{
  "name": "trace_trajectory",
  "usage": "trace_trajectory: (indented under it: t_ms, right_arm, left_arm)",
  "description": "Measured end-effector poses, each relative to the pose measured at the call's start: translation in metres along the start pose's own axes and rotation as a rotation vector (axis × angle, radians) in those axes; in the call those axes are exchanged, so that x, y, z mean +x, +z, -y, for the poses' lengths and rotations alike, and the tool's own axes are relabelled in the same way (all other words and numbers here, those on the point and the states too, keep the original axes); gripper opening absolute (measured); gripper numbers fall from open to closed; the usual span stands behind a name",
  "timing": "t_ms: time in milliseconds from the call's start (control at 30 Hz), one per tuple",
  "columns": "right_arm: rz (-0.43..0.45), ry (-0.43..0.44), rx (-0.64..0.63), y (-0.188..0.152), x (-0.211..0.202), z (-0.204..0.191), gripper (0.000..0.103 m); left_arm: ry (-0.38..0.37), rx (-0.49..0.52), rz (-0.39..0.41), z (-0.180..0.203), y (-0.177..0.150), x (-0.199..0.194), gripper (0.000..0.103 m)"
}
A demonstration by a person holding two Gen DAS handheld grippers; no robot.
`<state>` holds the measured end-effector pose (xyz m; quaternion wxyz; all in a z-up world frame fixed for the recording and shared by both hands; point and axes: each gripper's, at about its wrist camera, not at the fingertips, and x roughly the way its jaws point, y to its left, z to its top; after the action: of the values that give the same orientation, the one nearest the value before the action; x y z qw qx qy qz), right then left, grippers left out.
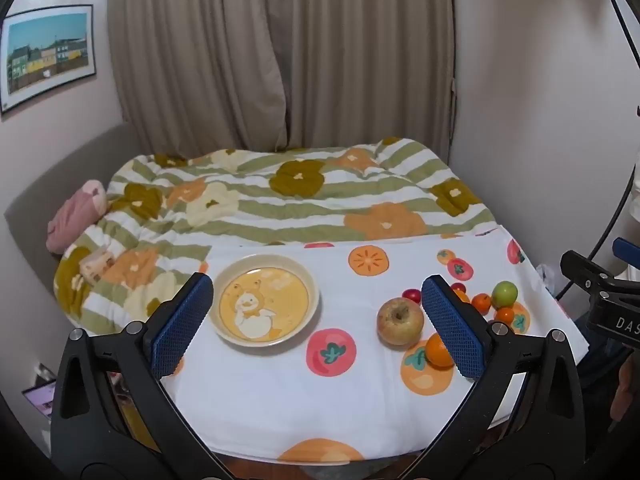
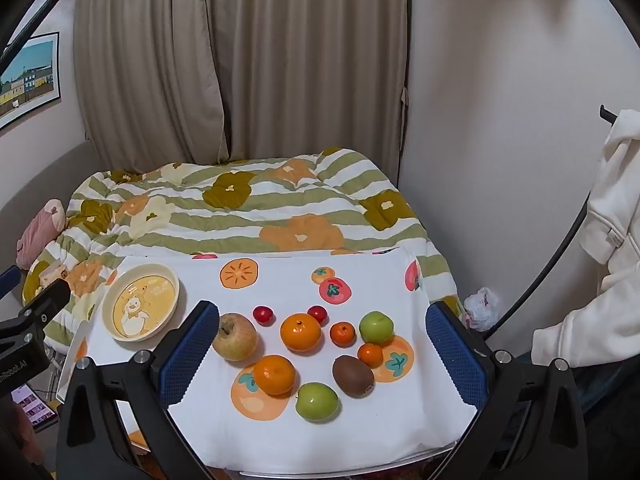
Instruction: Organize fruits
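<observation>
A cream plate with a duck picture sits empty on the left of the fruit-print cloth. A yellow-brown apple lies to its right. Beyond it lie several oranges, two green apples, a kiwi and two small red fruits. My left gripper is open and empty, above the cloth between plate and apple. My right gripper is open and empty, hovering over the fruit cluster.
The white cloth covers a small table with its front edge near me. Behind it is a bed with a striped floral quilt and a pink cushion. A white garment hangs at the right. A phone lies low left.
</observation>
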<state>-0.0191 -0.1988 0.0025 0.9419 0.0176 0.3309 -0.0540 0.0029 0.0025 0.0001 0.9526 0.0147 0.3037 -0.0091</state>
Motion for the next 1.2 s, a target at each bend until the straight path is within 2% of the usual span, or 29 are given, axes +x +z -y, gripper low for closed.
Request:
trace_trajectory:
  t_ms: [67,433,800,1200]
  right_arm:
    - [-0.001,0.001,-0.002,0.000,0.000,0.000,0.103]
    - [0.012,0.002,-0.001,-0.004,0.003,0.003,0.103]
    - [0.018,0.001,-0.006,0.006,-0.006,0.000,0.103]
    - [0.024,-0.001,-0.007,0.004,-0.008,-0.003,0.103]
  left_arm:
    - [0.015,0.034,0.018,0.003,0.000,-0.002,0.103]
    - [0.014,0.015,0.033,-0.002,0.002,-0.006,0.103]
    - [0.018,0.029,0.049,-0.001,0.010,-0.015,0.103]
    - [0.010,0.032,0.047,0.003,0.007,-0.008,0.103]
